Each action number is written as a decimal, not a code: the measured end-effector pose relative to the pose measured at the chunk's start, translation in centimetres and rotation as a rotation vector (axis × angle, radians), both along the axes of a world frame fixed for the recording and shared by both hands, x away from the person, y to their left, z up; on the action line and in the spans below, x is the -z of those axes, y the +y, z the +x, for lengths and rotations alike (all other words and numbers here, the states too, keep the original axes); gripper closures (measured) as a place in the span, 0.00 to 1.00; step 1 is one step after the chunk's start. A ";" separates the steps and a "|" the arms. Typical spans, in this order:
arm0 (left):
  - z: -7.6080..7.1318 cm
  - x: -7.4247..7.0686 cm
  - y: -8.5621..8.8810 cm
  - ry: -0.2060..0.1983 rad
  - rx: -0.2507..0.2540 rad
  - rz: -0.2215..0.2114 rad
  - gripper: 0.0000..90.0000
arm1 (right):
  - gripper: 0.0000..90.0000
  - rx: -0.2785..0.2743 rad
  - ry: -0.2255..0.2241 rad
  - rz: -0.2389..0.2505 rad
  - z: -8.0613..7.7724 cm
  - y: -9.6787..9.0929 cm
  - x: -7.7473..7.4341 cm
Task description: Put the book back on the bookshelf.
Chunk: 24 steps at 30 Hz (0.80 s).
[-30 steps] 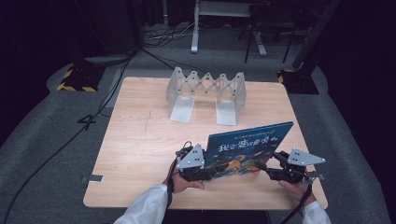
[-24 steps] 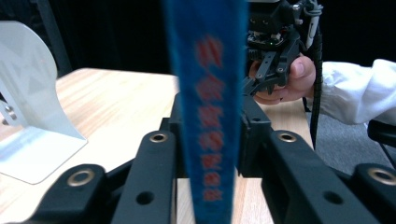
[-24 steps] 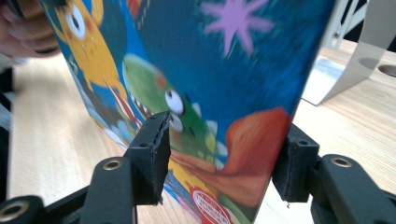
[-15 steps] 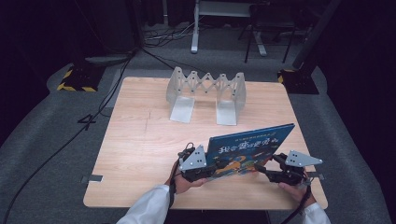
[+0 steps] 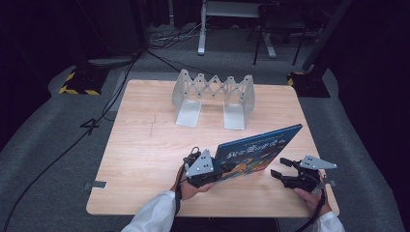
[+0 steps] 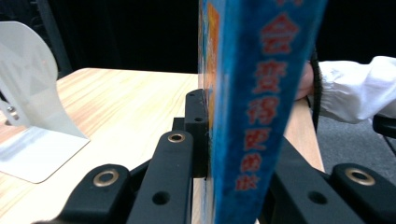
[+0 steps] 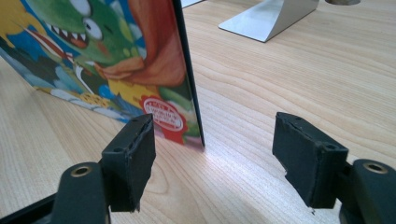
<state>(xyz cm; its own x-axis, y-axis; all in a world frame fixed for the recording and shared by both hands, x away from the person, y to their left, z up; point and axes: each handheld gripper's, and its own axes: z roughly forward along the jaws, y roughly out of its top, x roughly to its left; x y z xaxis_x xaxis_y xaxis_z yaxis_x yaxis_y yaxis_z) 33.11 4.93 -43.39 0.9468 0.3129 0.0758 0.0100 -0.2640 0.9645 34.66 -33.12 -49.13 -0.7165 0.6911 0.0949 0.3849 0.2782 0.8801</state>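
Observation:
A blue picture book (image 5: 261, 147) stands on its long edge on the wooden table (image 5: 145, 145), leaning back. My left gripper (image 5: 217, 171) is shut on its left end. In the left gripper view both black jaws press the blue spine (image 6: 261, 93), and the left gripper (image 6: 238, 154) straddles it. My right gripper (image 5: 278, 168) is open beside the book's lower right corner. Its jaws have just been opening. In the right gripper view the cover (image 7: 116, 60) ends just ahead of the right gripper (image 7: 215, 149), and neither pad touches it.
A grey accordion-style book rack (image 5: 212, 96) with two foot plates stands at the back middle of the table. One of its plates (image 6: 32, 93) shows beyond the left gripper, another (image 7: 271, 16) beyond the right. The table's front edge lies just under both hands.
The right gripper's jaws have spread off the book's right end and the gripper has drawn slightly back and down. The book and the left gripper stay put.

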 end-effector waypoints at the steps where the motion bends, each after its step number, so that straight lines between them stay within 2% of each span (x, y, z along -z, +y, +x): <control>1: 0.0 0.0 0.0 0.000 0.000 0.000 0.92 | 0.34 0.000 0.002 -0.001 0.0 0.1 0.1; 3: 0.1 -0.2 0.1 -0.014 -0.011 0.019 0.92 | 0.34 -0.002 0.007 -0.006 0.0 0.2 0.2; 6: 0.2 -0.5 0.2 -0.023 -0.025 0.030 0.92 | 0.34 -0.017 -0.003 -0.081 -0.2 1.1 0.5; 11: 0.4 -0.9 0.3 -0.041 -0.048 0.033 0.92 | 0.34 -0.033 -0.010 -0.132 -0.4 1.7 0.7; 18: 0.7 -1.3 1.0 -0.056 -0.075 0.055 0.92 | 0.34 -0.028 -0.004 -0.121 -0.3 1.5 0.7; 24: 0.8 -1.6 2.6 -0.064 -0.123 0.066 0.92 | 0.34 -0.034 -0.010 -0.149 -0.4 1.8 0.8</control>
<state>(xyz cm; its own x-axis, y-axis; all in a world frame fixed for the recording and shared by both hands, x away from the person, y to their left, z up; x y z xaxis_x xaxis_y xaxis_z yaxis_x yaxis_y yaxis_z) 33.88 7.57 -41.78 0.8943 0.4182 0.1591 -0.0151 -0.3270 0.9449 34.25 -31.29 -49.91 -0.7398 0.6727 -0.0142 0.3649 0.4188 0.8315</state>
